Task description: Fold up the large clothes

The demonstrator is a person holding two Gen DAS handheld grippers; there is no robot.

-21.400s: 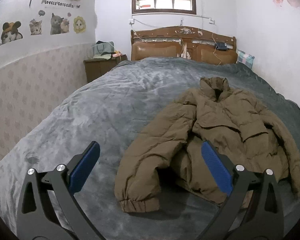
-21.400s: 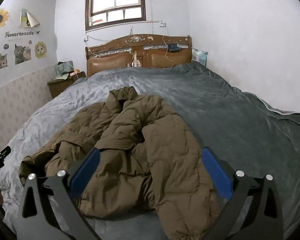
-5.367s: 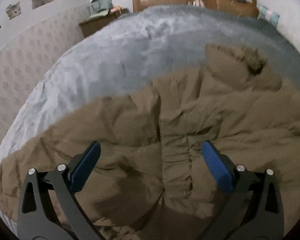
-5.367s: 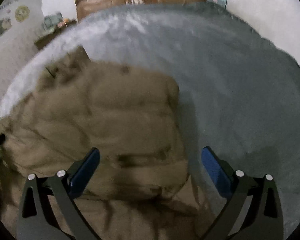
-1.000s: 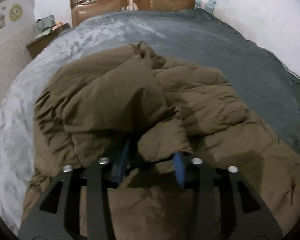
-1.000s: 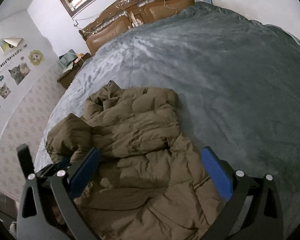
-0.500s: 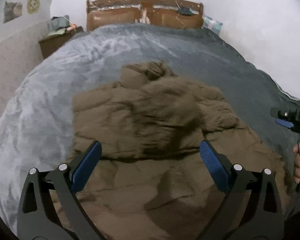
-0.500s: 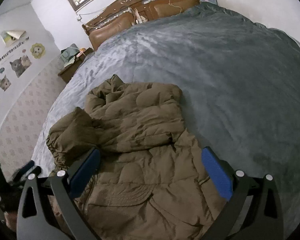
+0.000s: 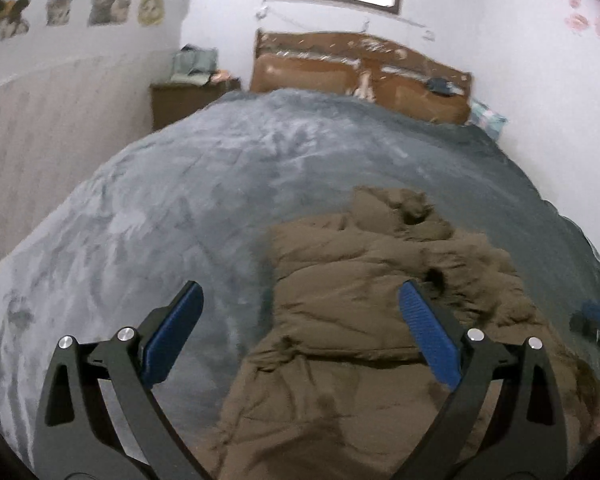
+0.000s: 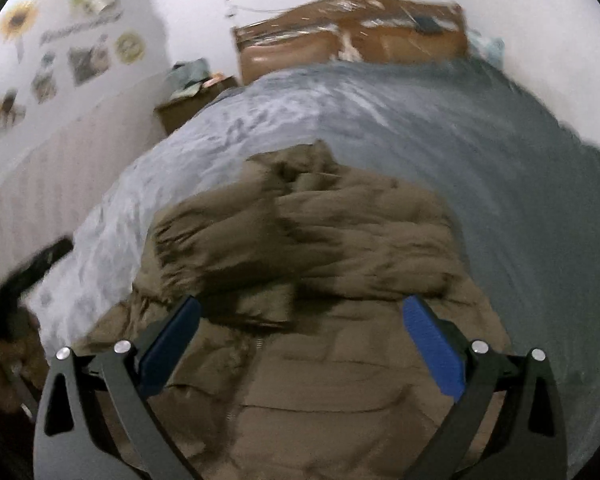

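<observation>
A brown puffer jacket (image 9: 380,320) lies on the grey bedspread (image 9: 160,220), collar toward the headboard, both sleeves folded in over the body. It also shows in the right wrist view (image 10: 320,280). My left gripper (image 9: 298,332) is open and empty above the jacket's left edge. My right gripper (image 10: 300,340) is open and empty above the jacket's lower body. The right gripper shows blurred at the right edge of the left wrist view (image 9: 592,320); the left one shows blurred at the left of the right wrist view (image 10: 32,264).
A wooden headboard (image 9: 360,76) and a window stand at the far end. A nightstand (image 9: 184,100) with clutter is at the far left. A wall with cat stickers runs along the left. The bedspread (image 10: 520,180) stretches around the jacket.
One second ago my left gripper was shut on the left sleeve, then let it go across the body. Both grippers have since pulled back and swung; both views are blurred.
</observation>
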